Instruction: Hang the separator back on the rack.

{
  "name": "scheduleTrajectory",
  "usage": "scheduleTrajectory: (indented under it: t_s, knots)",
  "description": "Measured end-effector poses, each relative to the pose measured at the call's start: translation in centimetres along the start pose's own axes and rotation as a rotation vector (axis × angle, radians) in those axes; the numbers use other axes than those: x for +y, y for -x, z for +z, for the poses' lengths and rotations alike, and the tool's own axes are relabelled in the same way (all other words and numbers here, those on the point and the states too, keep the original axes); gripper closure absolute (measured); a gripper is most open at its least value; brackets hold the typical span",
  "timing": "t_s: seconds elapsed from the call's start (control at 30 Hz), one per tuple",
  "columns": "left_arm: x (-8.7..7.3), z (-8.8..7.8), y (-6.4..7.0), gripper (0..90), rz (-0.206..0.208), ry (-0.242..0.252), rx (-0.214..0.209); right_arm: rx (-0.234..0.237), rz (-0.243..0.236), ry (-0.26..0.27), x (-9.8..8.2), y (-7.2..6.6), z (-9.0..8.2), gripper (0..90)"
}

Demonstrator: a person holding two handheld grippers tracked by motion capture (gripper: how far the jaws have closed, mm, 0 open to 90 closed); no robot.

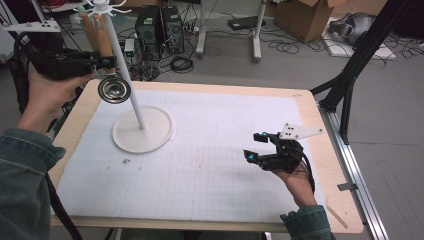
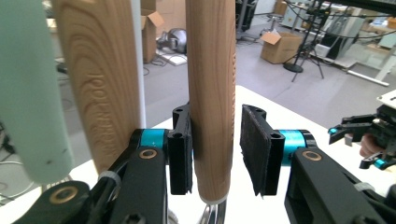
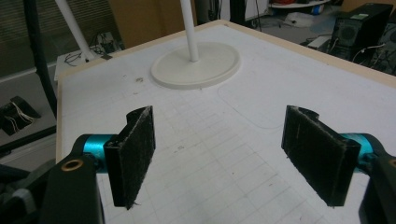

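Nearest the person's edge of the counter (image 1: 325, 200), well to the right of the white rack stand's round base (image 1: 143, 131), the right gripper (image 1: 256, 146) is held low over the white gridded mat (image 1: 210, 170), its jaws spread wide with nothing between them; in the right gripper view its black pads (image 3: 135, 154) frame only bare mat, with the base and its thin white pole (image 3: 188, 28) farther off. Farther away, up beside the pole (image 1: 125, 75) and above the base's left side, the left gripper (image 1: 106, 62) sits around a wooden-handled utensil (image 1: 104, 42) that hangs from the top of the stand, its shiny metal bowl (image 1: 114, 90) dangling just below the gripper. In the left gripper view the light wooden handle (image 2: 211, 93) stands upright between the jaws, touching the left pad (image 2: 182, 154) while a clear gap separates it from the right pad, so the jaws are parted, not pinching. Just beside it hang a second wooden handle (image 2: 100, 84) and a pale green one (image 2: 25, 88).
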State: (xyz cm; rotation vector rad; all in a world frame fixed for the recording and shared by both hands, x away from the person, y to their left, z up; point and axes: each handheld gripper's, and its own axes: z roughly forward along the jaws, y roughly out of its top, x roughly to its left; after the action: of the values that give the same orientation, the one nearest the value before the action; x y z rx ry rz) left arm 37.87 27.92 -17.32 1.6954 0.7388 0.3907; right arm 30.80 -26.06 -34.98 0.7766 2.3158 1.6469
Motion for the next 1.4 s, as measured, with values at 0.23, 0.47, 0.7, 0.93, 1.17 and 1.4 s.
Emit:
scheduleTrajectory:
  t_s: [0.23, 0.47, 0.7, 0.93, 1.17, 1.4]
  knots:
    - [-0.2, -0.6, 0.4, 62.0, 0.015, -0.002, 0.016, 0.002, 0.003, 0.0, 0.1, 0.0, 0.2, 25.2]
    - [-0.5, -1.2, 0.8, 59.7, 0.026, -0.001, 0.027, 0.005, -0.003, 0.003, 0.3, 0.0, 0.3, 25.2]
    - [-1.1, -2.1, 0.6, 57.5, 0.028, 0.0, 0.046, -0.003, -0.003, 0.004, 0.3, 0.1, 0.3, 25.1]
    - [-2.2, -2.5, 0.8, 51.4, 0.046, -0.013, 0.051, -0.016, 0.007, -0.001, 0.2, 0.2, 0.2, 25.1]
    - [-3.6, -3.0, 1.1, 44.9, 0.055, -0.022, 0.055, -0.042, 0.0, -0.002, 0.2, 0.3, 0.2, 24.3]
    - [-4.9, -3.5, 1.5, 40.1, 0.067, -0.042, 0.058, -0.058, 0.004, -0.011, 0.2, 0.4, 0.2, 23.4]
